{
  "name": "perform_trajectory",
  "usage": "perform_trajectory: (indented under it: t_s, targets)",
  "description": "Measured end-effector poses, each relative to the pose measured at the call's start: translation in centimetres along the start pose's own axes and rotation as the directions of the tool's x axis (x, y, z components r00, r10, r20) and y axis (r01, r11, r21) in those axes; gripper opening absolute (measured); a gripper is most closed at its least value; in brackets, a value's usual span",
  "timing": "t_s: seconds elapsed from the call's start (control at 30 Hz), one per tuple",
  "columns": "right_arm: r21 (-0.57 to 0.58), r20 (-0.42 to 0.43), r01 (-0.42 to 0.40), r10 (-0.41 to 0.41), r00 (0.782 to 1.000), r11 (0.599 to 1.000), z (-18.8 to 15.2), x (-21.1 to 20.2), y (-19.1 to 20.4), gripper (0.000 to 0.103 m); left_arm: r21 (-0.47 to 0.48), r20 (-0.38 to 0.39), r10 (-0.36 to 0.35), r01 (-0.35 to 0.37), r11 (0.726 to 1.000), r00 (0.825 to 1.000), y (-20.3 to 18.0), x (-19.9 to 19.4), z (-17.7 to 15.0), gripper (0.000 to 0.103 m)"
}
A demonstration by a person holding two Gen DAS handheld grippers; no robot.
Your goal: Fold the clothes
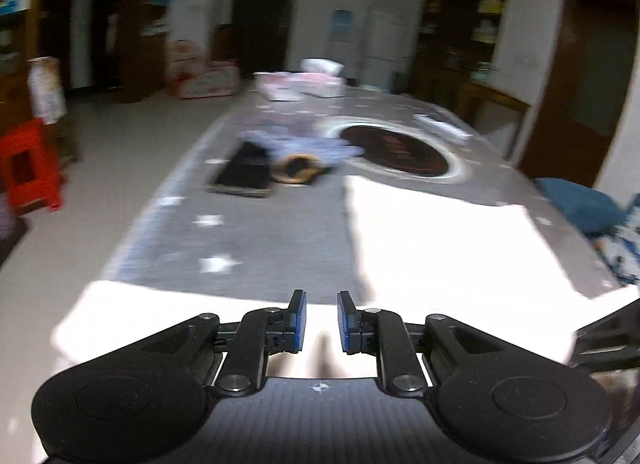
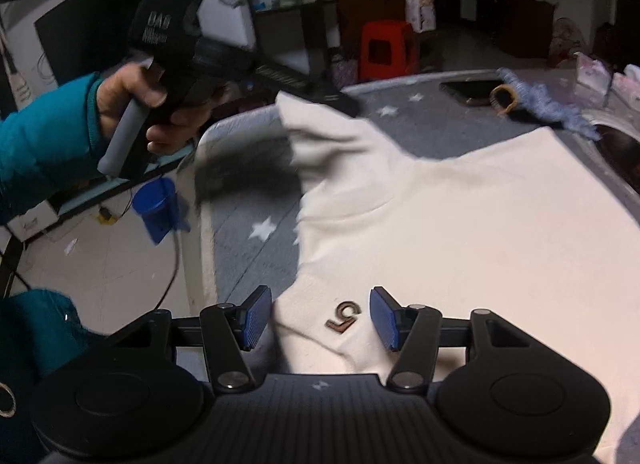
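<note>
A cream-white sweater (image 1: 440, 232) lies spread over the near part of a table with a grey star-print cloth (image 1: 248, 232). My left gripper (image 1: 321, 322) hovers over its near edge, blurred by motion, its blue pads a small gap apart with nothing between them. In the right wrist view the sweater (image 2: 460, 203) fills the right side, one sleeve (image 2: 320, 131) reaching to the far left. My right gripper (image 2: 321, 318) is open just above the cloth, a small brown logo (image 2: 344, 316) lying between its pads. A hand (image 2: 132, 103) in a teal sleeve holds the left gripper over that sleeve.
Beyond the sweater lie a black flat case (image 1: 242, 173), a blue fluffy item with a brown ring (image 1: 304, 151) and a dark round plate (image 1: 396, 149). Tissue packs (image 1: 300, 83) sit at the far end. On the floor to the left stand a red stool (image 1: 28, 167) and a blue bin (image 2: 158, 203).
</note>
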State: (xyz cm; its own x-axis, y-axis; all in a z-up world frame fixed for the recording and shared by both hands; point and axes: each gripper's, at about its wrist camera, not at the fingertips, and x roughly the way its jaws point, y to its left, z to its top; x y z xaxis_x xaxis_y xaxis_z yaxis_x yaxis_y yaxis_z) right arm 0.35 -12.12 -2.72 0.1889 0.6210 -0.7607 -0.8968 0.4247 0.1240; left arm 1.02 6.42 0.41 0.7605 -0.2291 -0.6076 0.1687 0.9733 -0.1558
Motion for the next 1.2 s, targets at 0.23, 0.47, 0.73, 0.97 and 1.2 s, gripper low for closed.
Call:
perform_trajectory:
  t_s: [0.23,0.47,0.73,0.97,1.2]
  targets:
    - [0.034,0.047,0.035,-0.037,0.998,0.999,-0.5,-1.6,0.0,0.057,0.035,-0.055,-0.076,0.078,0.996,0.996,-3.2,3.2,-1.1,0.019]
    - [0.280,0.136,0.160,-0.204,0.970,0.947,-4.0,-6.7,-2.9,0.057,0.057,-0.061,-0.101,0.105,0.993,0.993,-4.5,2.7,-1.3,0.019]
    - [0.627,0.089,0.319,-0.472,0.877,0.711,-11.9,-11.6,-5.7,0.051,0.145,-0.093,-0.256,0.267,0.953,0.962,-10.5,2.5,-1.8,0.023]
    - [0.782,0.011,0.370,-0.604,0.797,0.502,-17.6,-14.3,-6.5,0.037,0.209,-0.168,-0.357,0.387,0.898,0.919,-15.3,3.3,-3.8,0.024]
    - [0.826,-0.081,0.441,-0.701,0.709,0.351,-21.5,-17.6,-6.6,0.038,0.275,-0.211,-0.375,0.423,0.863,0.903,-17.4,3.3,-5.4,0.030]
